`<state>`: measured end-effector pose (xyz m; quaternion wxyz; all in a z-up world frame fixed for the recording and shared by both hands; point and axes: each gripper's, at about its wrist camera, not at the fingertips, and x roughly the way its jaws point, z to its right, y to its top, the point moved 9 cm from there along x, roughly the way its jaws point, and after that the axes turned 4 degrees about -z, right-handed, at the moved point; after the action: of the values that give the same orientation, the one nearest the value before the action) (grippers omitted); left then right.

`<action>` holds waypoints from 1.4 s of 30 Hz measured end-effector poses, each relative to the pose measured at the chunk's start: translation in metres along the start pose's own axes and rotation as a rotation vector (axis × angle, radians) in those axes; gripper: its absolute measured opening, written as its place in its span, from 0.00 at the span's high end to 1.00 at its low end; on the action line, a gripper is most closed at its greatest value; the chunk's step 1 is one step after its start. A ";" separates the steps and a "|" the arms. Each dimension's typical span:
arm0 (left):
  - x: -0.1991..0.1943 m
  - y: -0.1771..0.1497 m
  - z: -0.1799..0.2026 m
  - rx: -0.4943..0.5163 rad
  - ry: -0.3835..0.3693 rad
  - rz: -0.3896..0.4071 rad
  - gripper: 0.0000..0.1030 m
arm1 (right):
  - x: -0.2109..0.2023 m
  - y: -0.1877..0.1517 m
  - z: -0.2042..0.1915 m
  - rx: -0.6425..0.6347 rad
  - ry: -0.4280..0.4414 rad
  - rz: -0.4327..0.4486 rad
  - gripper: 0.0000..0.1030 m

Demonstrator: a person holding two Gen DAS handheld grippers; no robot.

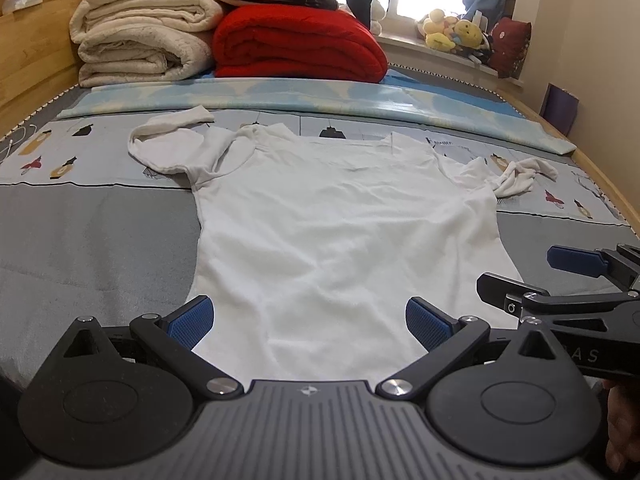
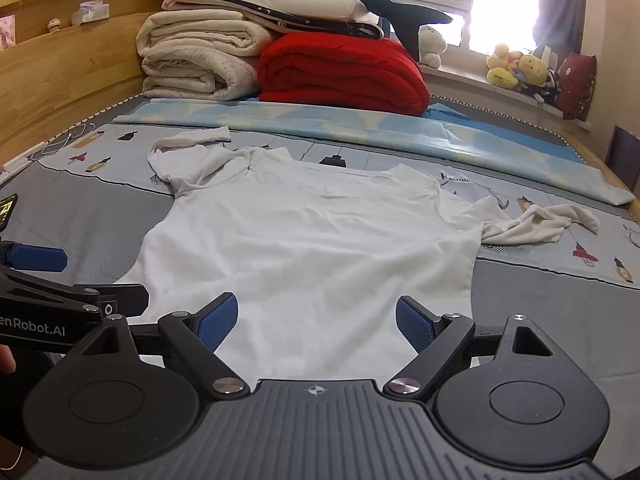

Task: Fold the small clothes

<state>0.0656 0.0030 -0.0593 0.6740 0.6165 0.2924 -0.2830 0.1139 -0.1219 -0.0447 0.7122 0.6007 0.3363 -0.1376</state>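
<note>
A small white long-sleeved shirt [image 1: 340, 220] lies spread flat on the bed, hem toward me, collar away. Its left sleeve [image 1: 168, 136] bends back near the collar; its right sleeve [image 1: 516, 176] is bunched at the side. My left gripper [image 1: 308, 320] is open, jaws wide, just above the hem, holding nothing. My right gripper [image 2: 316, 320] is open over the hem's right part, empty. The shirt also shows in the right wrist view [image 2: 312, 240]. Each gripper shows at the other view's edge: the right gripper [image 1: 532, 272] and the left gripper [image 2: 80, 276].
Folded cream blankets [image 1: 144, 40] and a red blanket [image 1: 300, 44] are stacked at the bed's far end. A blue-patterned folded sheet [image 1: 320, 100] lies behind the shirt. A wooden headboard [image 2: 60, 80] is at left; plush toys [image 2: 516, 66] sit on the windowsill. A white cable [image 2: 68, 140] lies at far left.
</note>
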 end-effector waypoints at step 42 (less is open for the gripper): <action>0.005 -0.005 0.000 0.010 0.007 -0.032 0.01 | 0.004 -0.002 0.000 -0.001 -0.001 -0.015 0.16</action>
<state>0.0652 0.0025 -0.0664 0.6653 0.6160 0.3032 -0.2933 0.1154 -0.1216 -0.0491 0.7116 0.5977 0.3404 -0.1432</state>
